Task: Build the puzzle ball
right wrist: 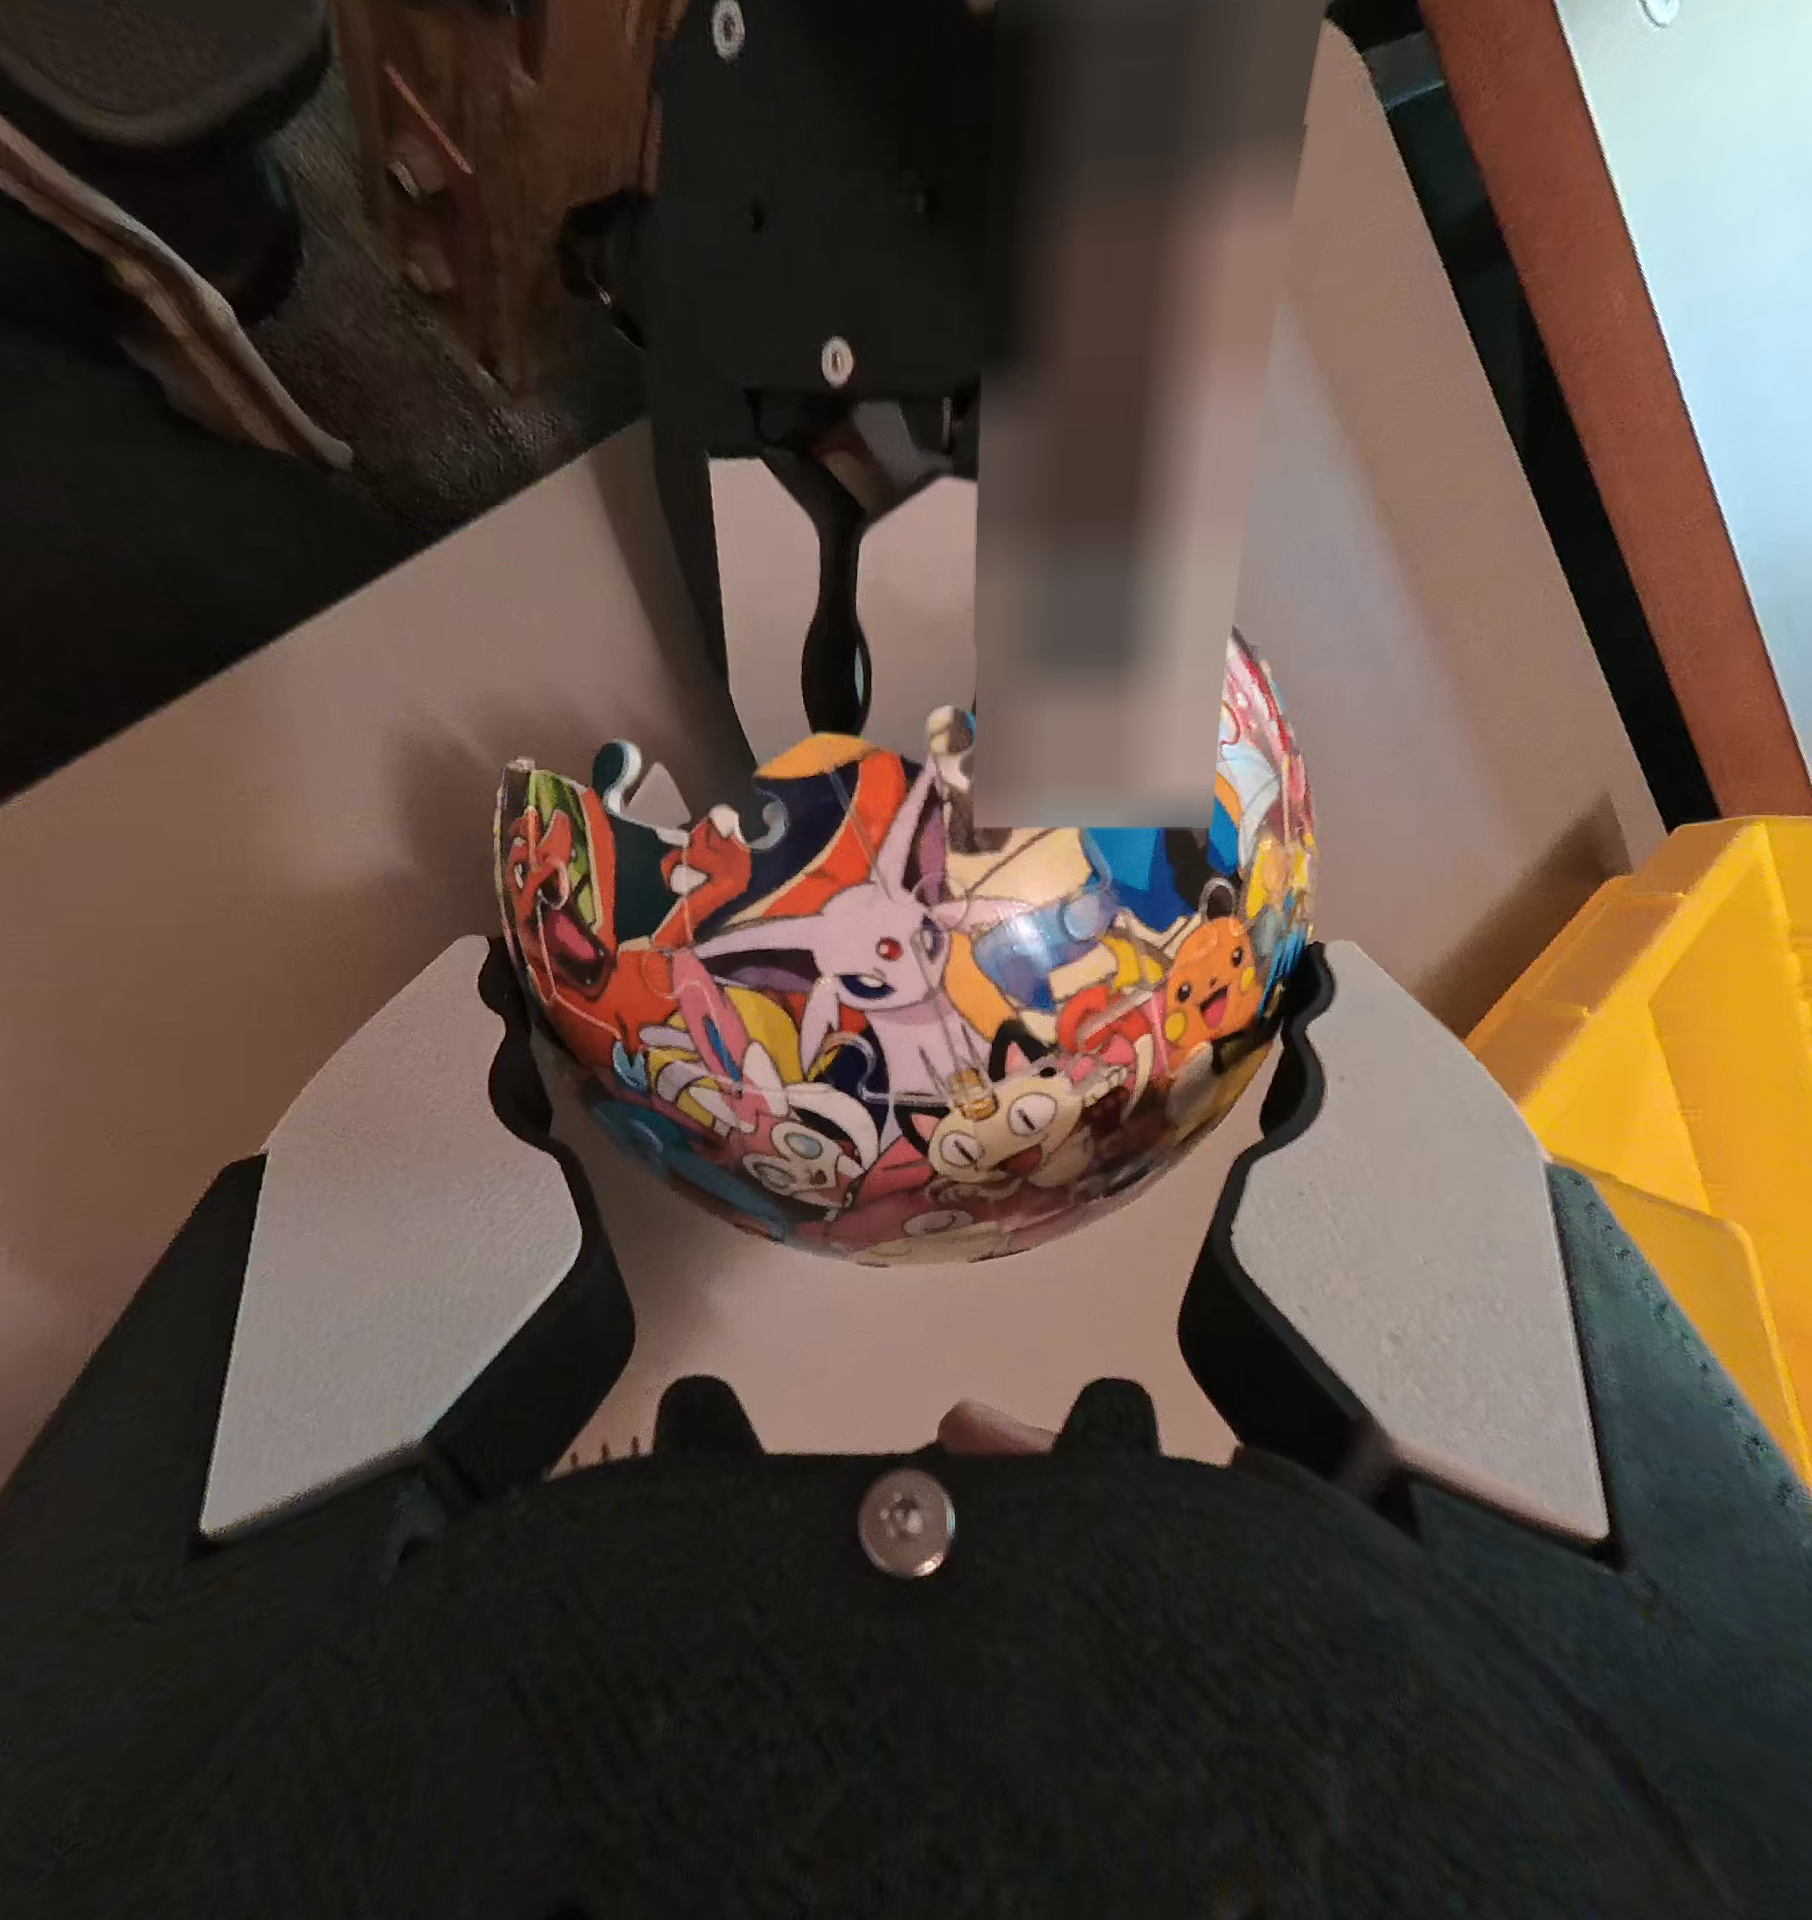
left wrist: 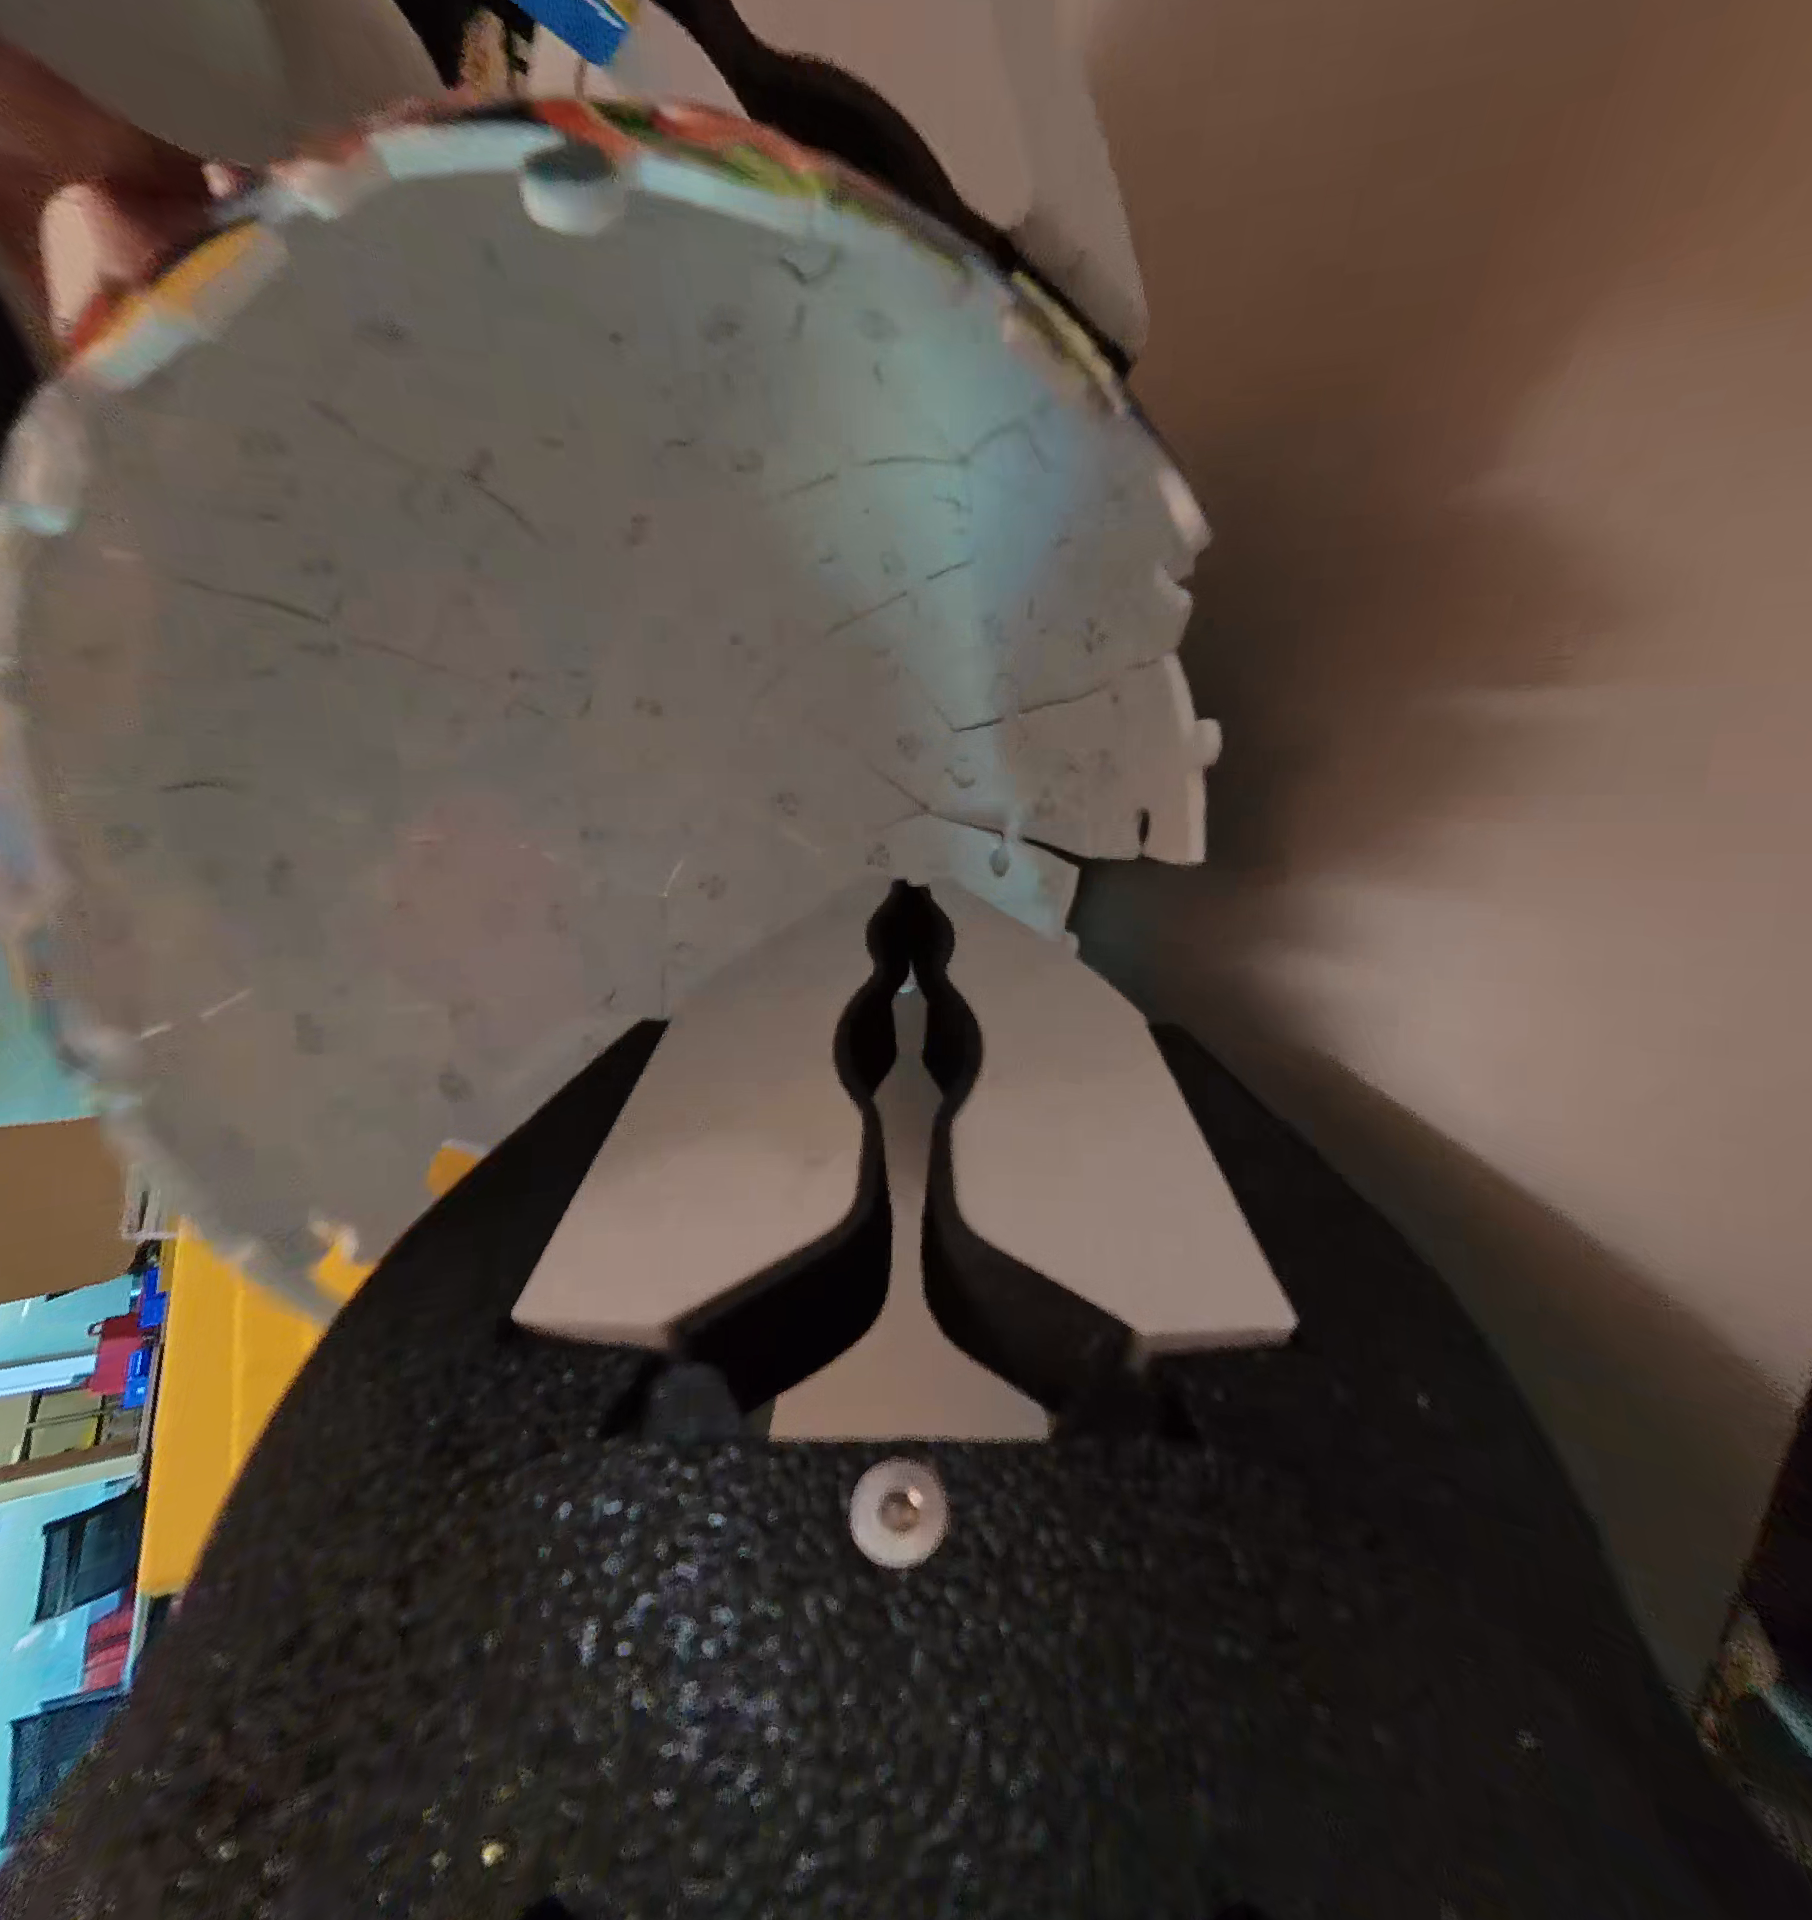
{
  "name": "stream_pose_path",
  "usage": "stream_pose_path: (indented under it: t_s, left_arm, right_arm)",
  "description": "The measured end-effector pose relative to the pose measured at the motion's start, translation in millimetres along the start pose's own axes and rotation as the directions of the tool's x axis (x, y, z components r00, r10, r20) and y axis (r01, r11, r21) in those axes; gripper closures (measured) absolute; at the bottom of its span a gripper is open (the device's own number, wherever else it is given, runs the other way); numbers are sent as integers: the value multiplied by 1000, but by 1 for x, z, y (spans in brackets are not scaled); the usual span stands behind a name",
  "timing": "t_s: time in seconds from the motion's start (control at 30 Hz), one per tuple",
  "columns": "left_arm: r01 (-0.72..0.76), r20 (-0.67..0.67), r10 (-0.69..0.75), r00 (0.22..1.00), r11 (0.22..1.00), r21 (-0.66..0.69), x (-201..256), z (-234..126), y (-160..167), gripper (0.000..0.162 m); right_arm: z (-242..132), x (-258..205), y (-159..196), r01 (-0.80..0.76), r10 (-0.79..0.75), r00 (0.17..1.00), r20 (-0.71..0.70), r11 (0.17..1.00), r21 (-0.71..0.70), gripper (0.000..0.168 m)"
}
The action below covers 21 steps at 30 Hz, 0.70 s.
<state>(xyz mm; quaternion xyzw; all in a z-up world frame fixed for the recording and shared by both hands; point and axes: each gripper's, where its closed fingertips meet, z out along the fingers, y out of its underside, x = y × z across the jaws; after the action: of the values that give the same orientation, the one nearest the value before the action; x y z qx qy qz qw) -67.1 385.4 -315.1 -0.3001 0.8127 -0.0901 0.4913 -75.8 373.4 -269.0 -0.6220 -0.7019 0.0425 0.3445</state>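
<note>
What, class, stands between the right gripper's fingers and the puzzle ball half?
Nothing visible. The right gripper already has a finger on each side of the puzzle ball half, while the left gripper pinches its far rim.

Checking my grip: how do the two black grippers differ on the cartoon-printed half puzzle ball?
The black left gripper is nearly closed; the black right gripper is spread wide. The left gripper pinches the rim of the cartoon-printed half puzzle ball; the right gripper clasps its outer sides. Both hold it.

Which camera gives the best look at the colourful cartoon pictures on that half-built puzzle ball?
The right wrist view: the cartoon-printed half-built puzzle ball faces it, sharp. The left wrist view shows mostly its plain grey inside, blurred.
</note>
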Motion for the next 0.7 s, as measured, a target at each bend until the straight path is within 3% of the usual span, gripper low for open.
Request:
stream_pose_path:
  t_s: [0.4, 0.47, 0.53, 0.6, 0.67, 0.7]
  left_arm:
    - [-210, 6, 212, 977, 973, -92, 6, -7, 2, 162]
    - [-173, 37, 176, 984, 983, -63, 6, -14, -3, 162]
    - [-8, 62, 9, 998, 1000, -25, 6, -25, -3, 162]
    - [268, 96, -268, 959, 963, 15, 2, -39, 4, 162]
    - [535, 90, -538, 838, 843, 49, -3, -55, 8, 162]
    - [670, 43, -673, 739, 740, 62, -2, -62, 5, 162]
  right_arm:
    - [8, 0, -15, 27, -27, 1000, -15, 999, -17, 34]
    - [11, 3, -15, 49, -50, 998, -33, 998, -44, 33]
    - [13, 3, -17, 71, -74, 996, -53, 996, -62, 33]
    - [13, 1, -18, 95, -101, 992, -73, 992, -82, 33]
    - [14, -1, -20, 115, -124, 987, -99, 989, -91, 33]
    - [14, -2, -22, 121, -131, 985, -114, 988, -92, 33]
